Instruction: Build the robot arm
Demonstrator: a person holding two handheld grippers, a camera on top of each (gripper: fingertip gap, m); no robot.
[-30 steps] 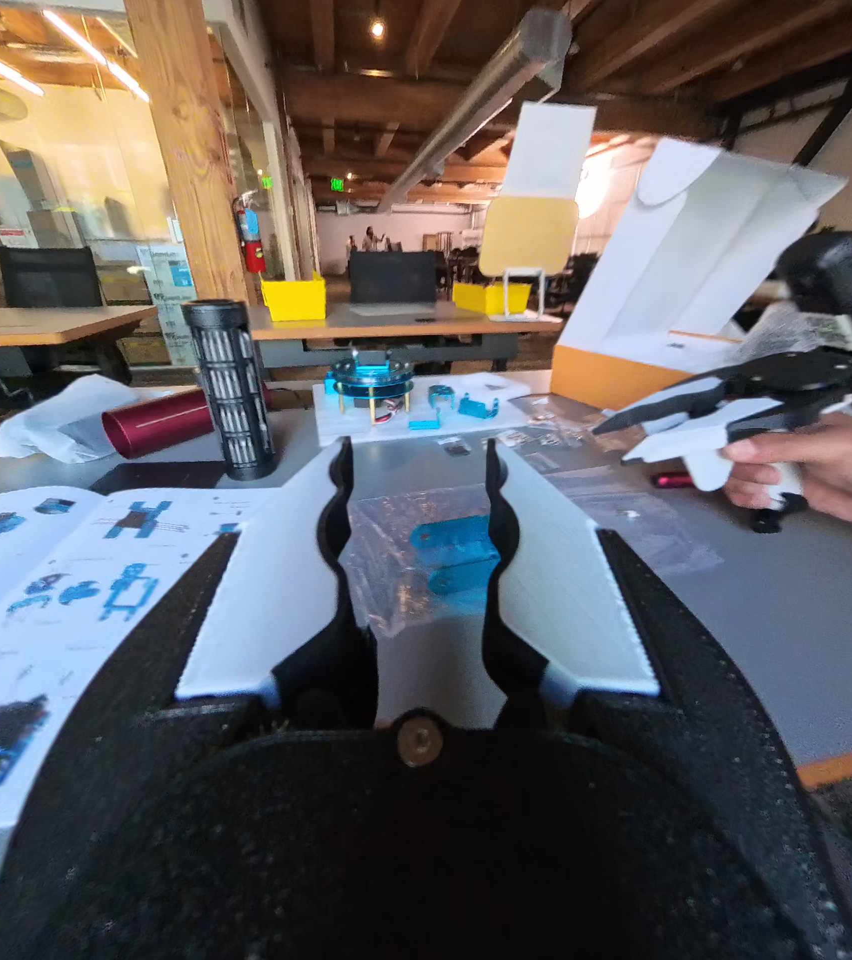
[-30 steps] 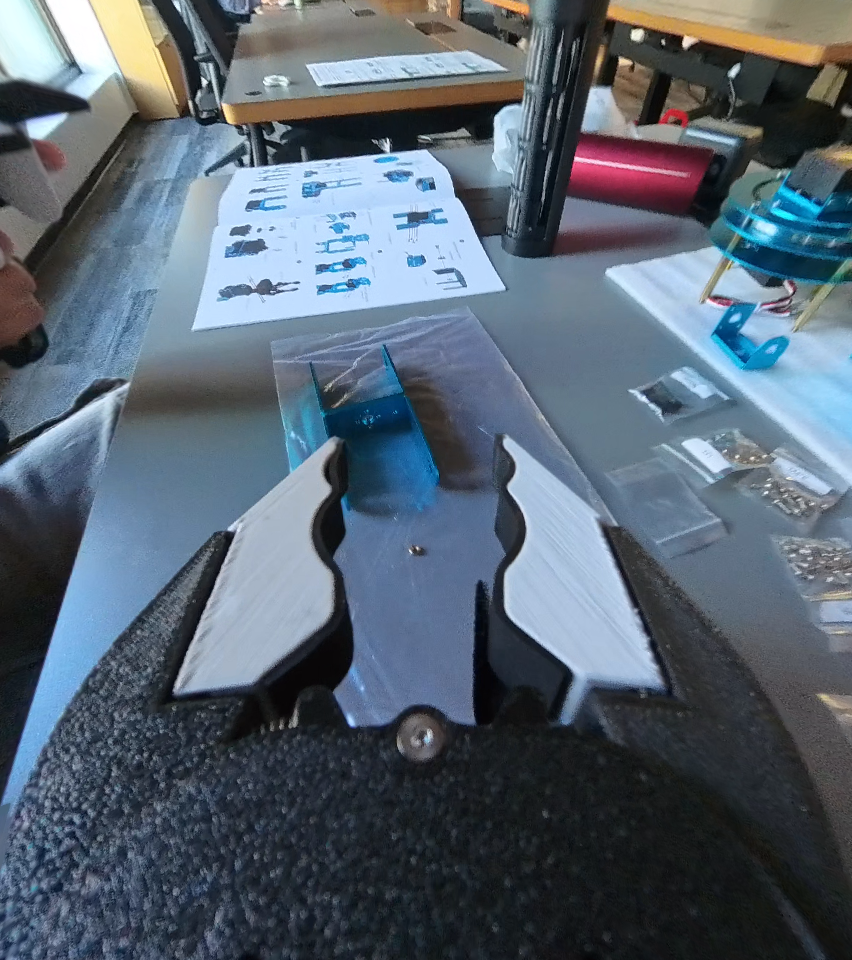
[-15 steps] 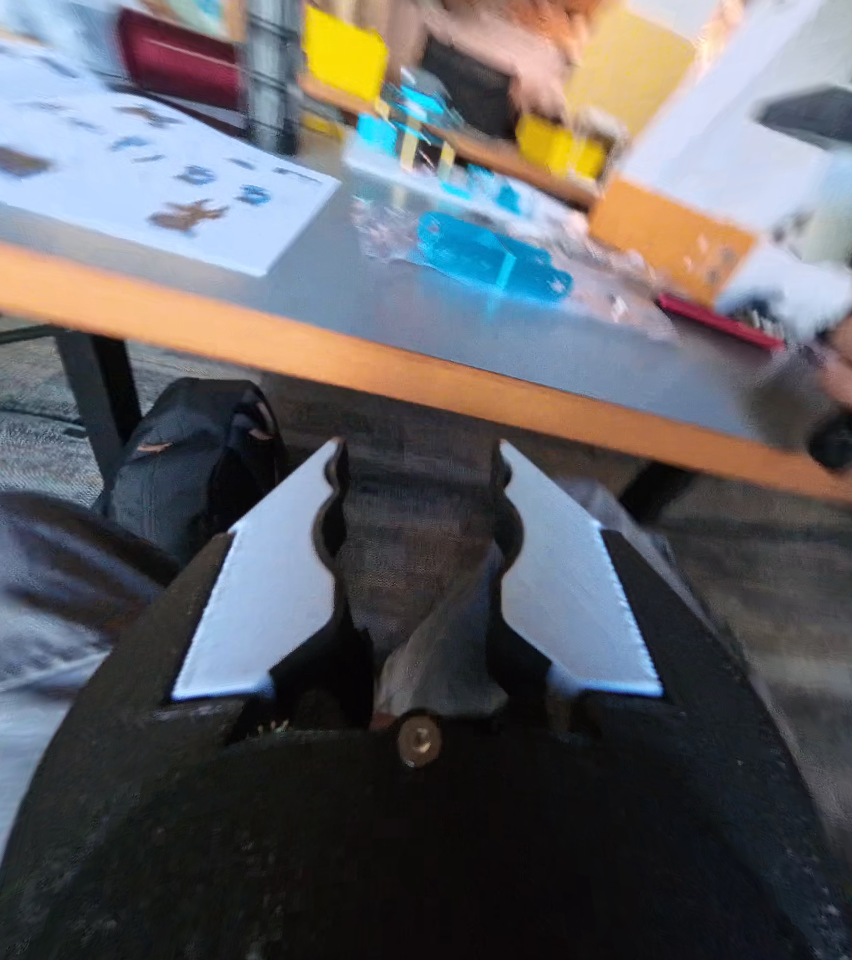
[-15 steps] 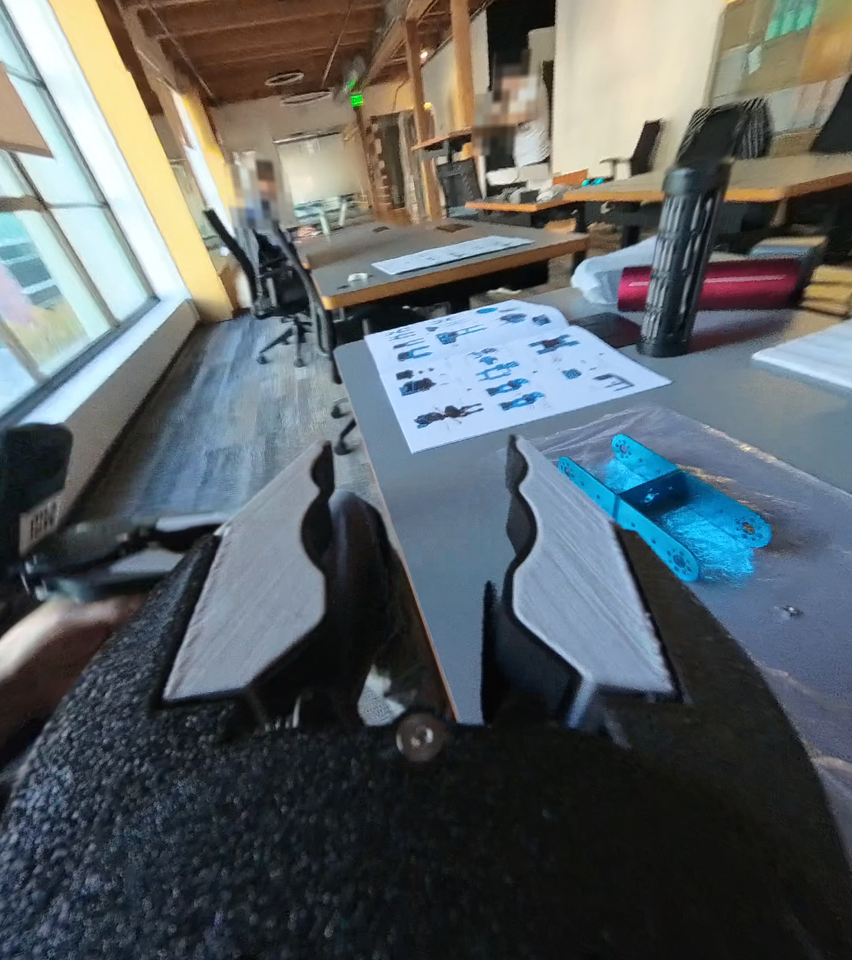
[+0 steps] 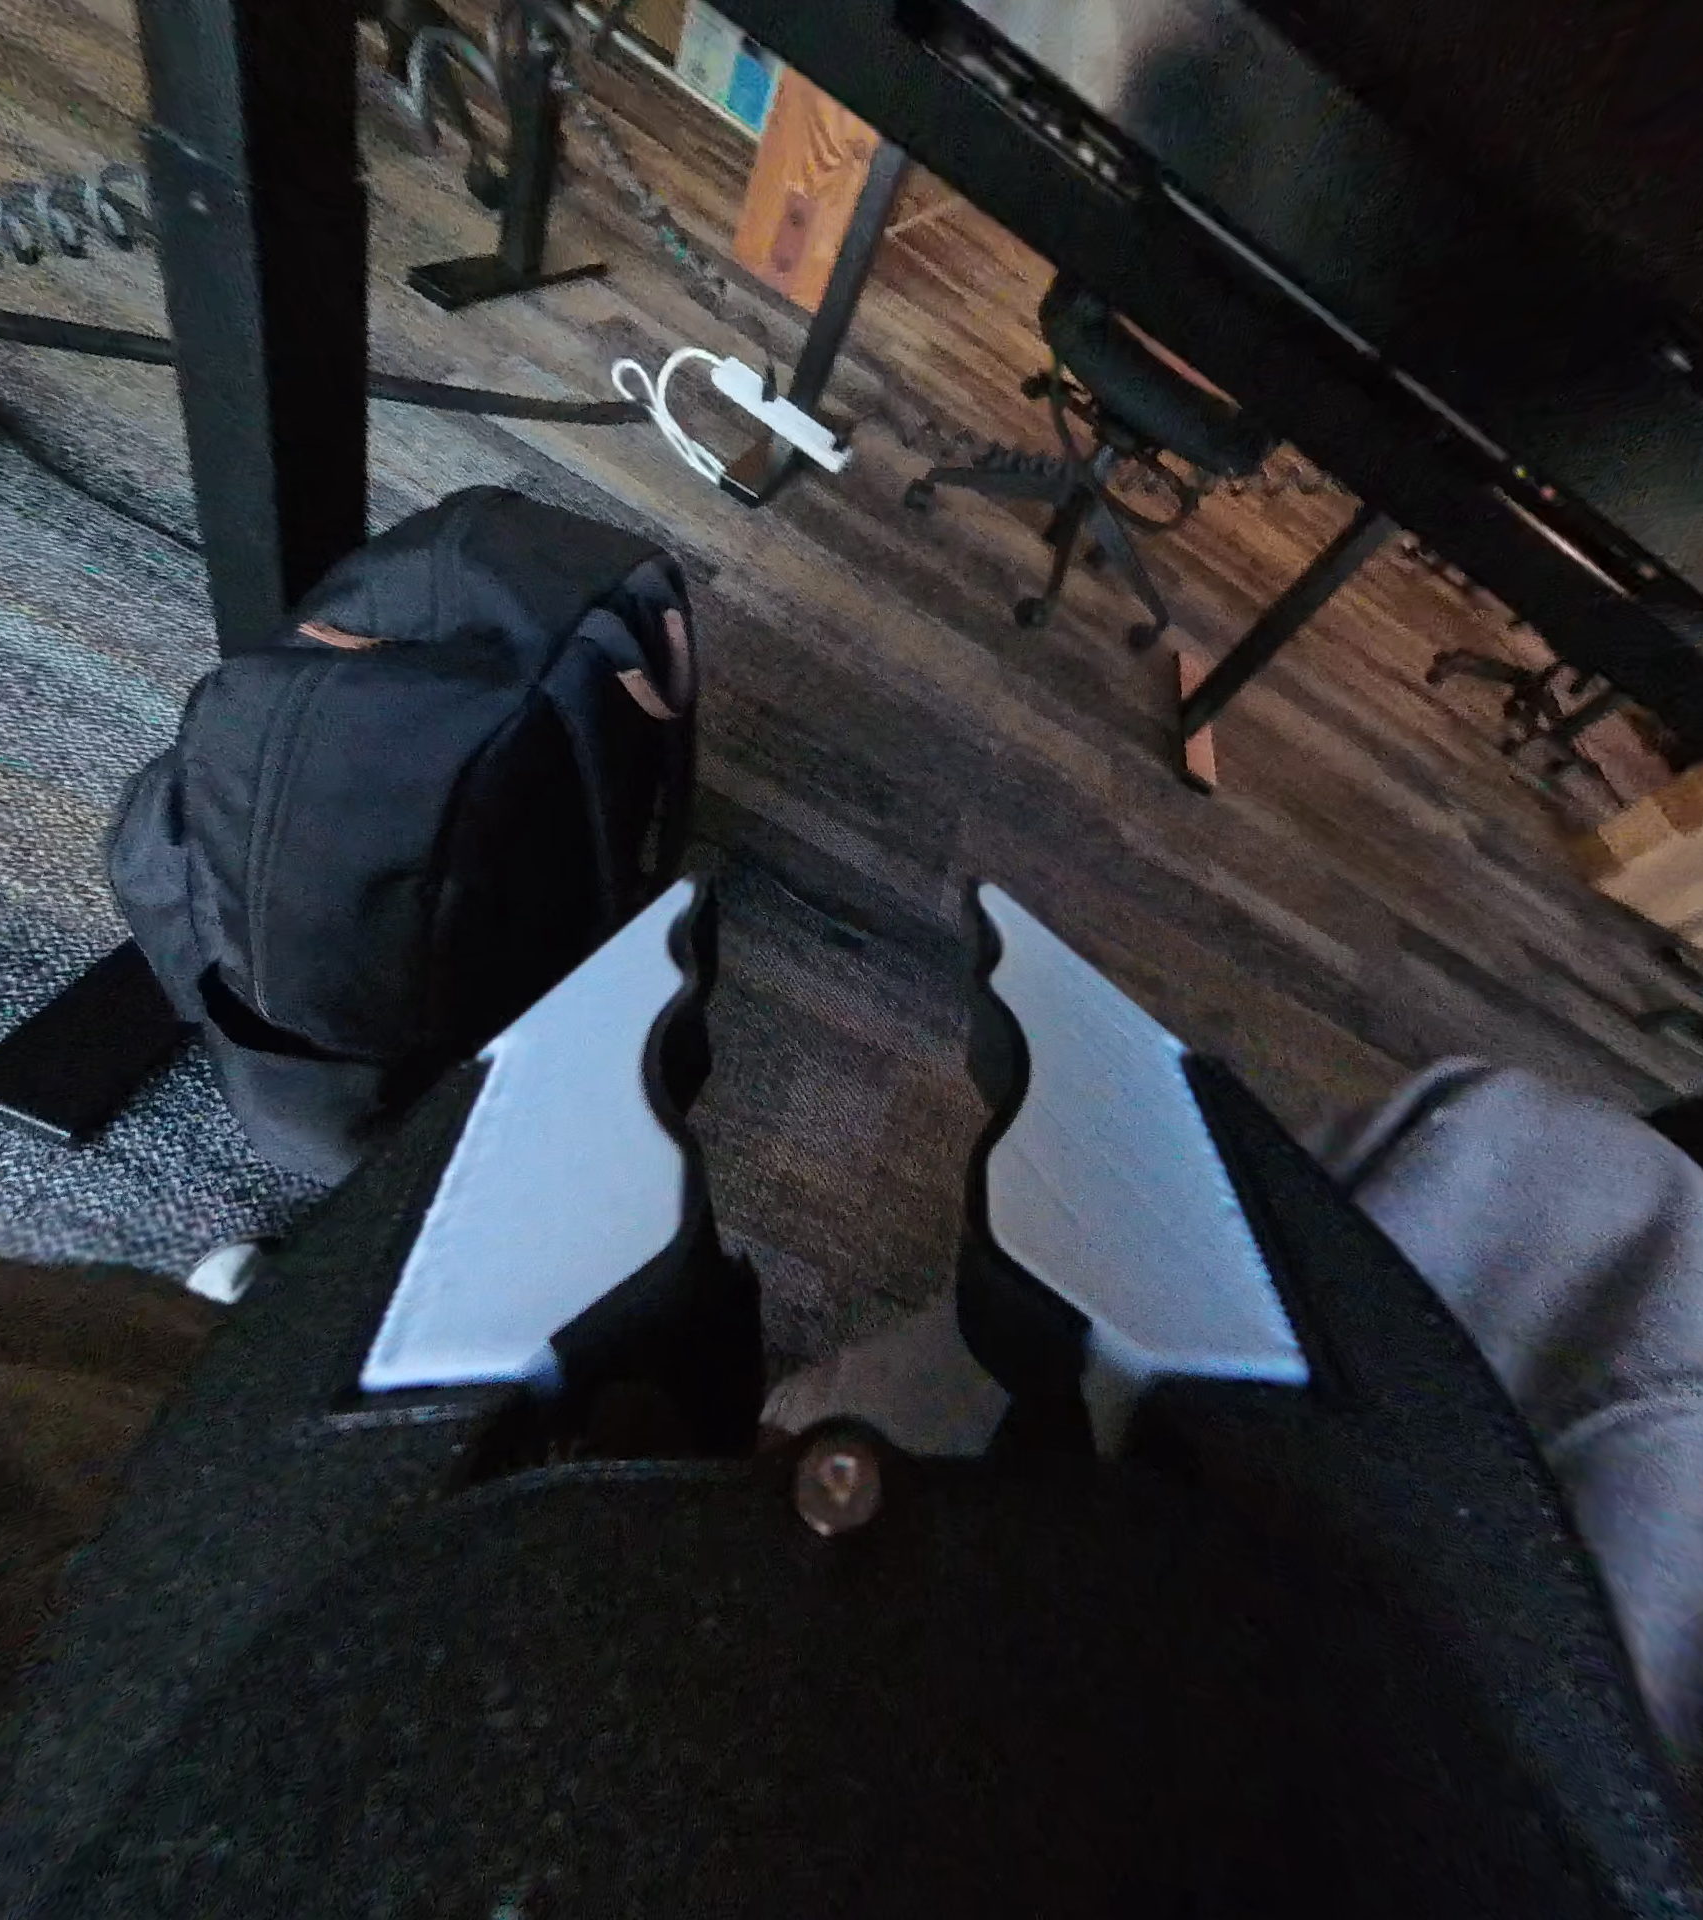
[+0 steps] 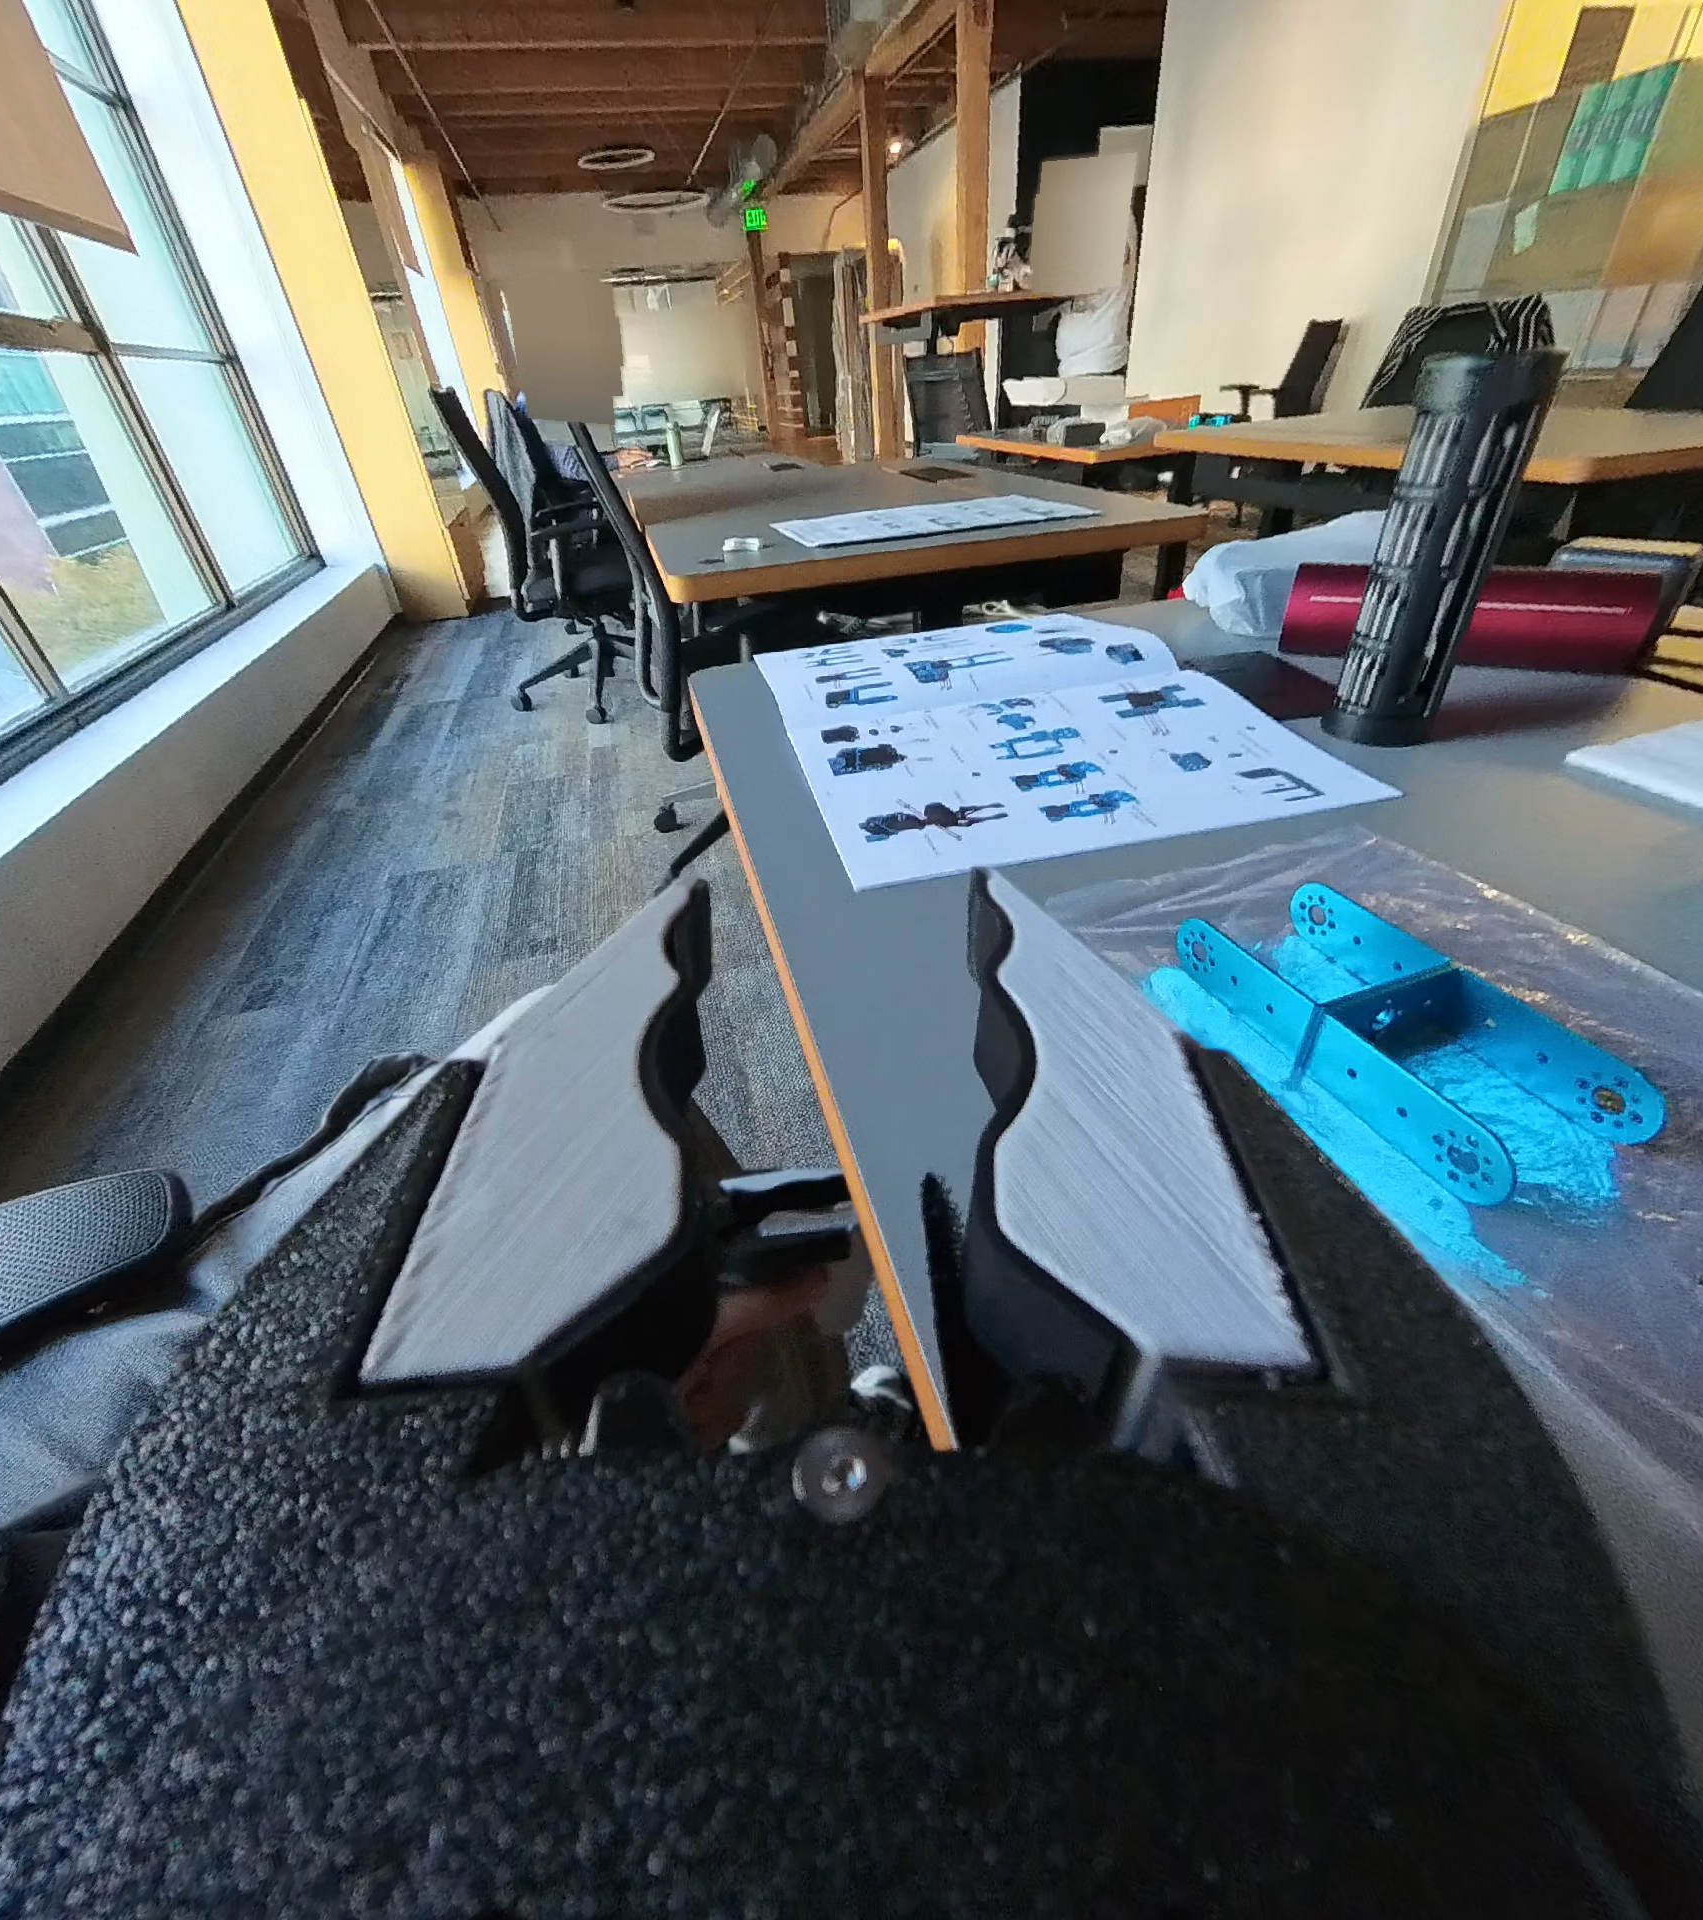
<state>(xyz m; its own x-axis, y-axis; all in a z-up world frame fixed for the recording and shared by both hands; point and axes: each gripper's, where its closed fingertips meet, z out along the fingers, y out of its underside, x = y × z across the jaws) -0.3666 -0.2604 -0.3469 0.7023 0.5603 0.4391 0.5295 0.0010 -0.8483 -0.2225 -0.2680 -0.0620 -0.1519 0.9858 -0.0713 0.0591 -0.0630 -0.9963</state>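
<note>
My left gripper (image 5: pixel 836 904) is open and empty, held below the table top and pointing down at the carpet, close to a black backpack (image 5: pixel 411 769) on the floor. My right gripper (image 6: pixel 836 894) is open and empty, level with the grey table's orange-trimmed front edge (image 6: pixel 826 1039), which runs between its fingers. A blue metal bracket (image 6: pixel 1398 1029) lies on a clear plastic bag (image 6: pixel 1605 1195) just right of the right finger (image 6: pixel 1117 1164). An open instruction booklet (image 6: pixel 1055 748) lies beyond it.
A black mesh cylinder (image 6: pixel 1439 561) stands in front of a red tube (image 6: pixel 1491 623) at the back. Under the table are a black table leg (image 5: pixel 255 312), a white power strip (image 5: pixel 774 416), an office chair (image 5: pixel 1107 468) and a grey trouser leg (image 5: pixel 1605 1351). A chair armrest (image 6: pixel 26 1257) is at left. Across from one pair of fingers to the other is roughly 30 cm. Both grippers' tips are roughly 20 cm from the blue metal bracket (image 6: pixel 1398 1029).
My left gripper has dropped from above the table to below its edge and now faces the floor. My right gripper has pulled back from over the bracket and swung left to the table's edge.
</note>
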